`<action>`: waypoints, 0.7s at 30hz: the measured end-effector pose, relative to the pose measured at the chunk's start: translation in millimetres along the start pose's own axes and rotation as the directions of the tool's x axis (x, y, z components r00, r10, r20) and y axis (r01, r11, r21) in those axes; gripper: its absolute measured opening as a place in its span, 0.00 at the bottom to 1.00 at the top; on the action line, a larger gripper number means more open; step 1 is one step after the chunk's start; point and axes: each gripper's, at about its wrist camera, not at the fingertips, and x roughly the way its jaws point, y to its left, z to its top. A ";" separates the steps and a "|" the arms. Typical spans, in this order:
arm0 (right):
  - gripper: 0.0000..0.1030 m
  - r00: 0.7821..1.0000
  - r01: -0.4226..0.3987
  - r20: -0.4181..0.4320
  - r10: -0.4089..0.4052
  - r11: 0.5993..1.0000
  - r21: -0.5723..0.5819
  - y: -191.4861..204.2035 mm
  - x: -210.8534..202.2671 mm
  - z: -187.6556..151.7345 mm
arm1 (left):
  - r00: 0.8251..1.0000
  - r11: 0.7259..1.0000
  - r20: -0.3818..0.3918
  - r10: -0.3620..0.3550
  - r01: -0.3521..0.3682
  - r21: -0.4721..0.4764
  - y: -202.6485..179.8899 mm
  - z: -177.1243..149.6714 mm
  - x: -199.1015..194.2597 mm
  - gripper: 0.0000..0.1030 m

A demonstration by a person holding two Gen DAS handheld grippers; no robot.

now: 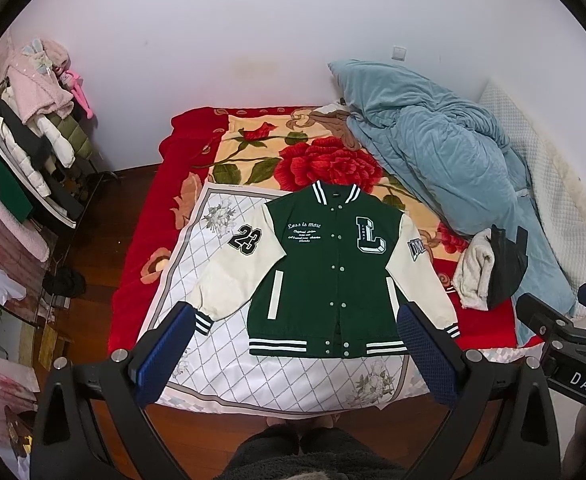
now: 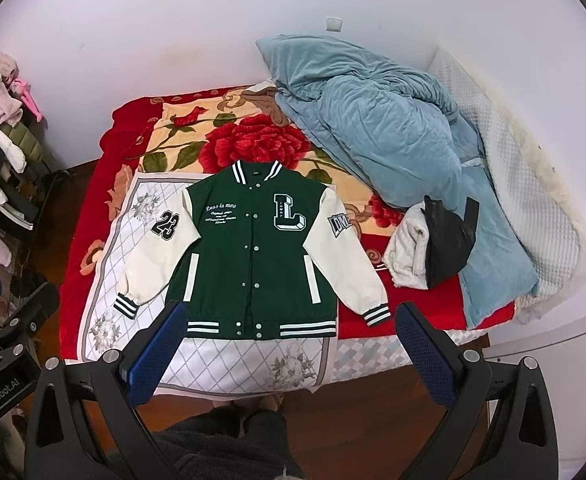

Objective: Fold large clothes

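A green varsity jacket (image 1: pixel 325 276) (image 2: pixel 253 256) with cream sleeves lies flat, front up and snapped shut, on a white quilted sheet (image 1: pixel 253 380) (image 2: pixel 229 364) at the foot of the bed. Its sleeves spread out and down to both sides. My left gripper (image 1: pixel 295 320) hangs above the bed's near edge, open, with nothing between its blue pads. My right gripper (image 2: pixel 289 320) is also open and empty, held high over the jacket's hem. Each gripper's body shows at the edge of the other's view.
A red floral blanket (image 1: pixel 325 160) (image 2: pixel 261 140) covers the bed. A blue duvet (image 1: pixel 445 160) (image 2: pixel 389 136) is heaped at the right, with a white towel (image 1: pixel 475 272) (image 2: pixel 407 252) and a black garment (image 1: pixel 507 268) (image 2: pixel 449 240) beside it. A clothes rack (image 1: pixel 33 140) stands left. A person's legs (image 1: pixel 293 452) are below.
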 end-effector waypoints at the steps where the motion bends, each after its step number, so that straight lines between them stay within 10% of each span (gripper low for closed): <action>1: 1.00 1.000 0.001 0.001 -0.001 1.000 -0.002 0.6 -0.5 1.9 | 1.000 1.000 0.001 0.000 0.000 -0.001 0.1 1.0 -0.2 1.00; 21: 1.00 1.000 -0.009 0.011 0.009 1.000 -0.006 4.4 0.0 -0.8 | 1.000 1.000 0.003 -0.001 0.001 -0.002 3.6 5.8 -0.8 1.00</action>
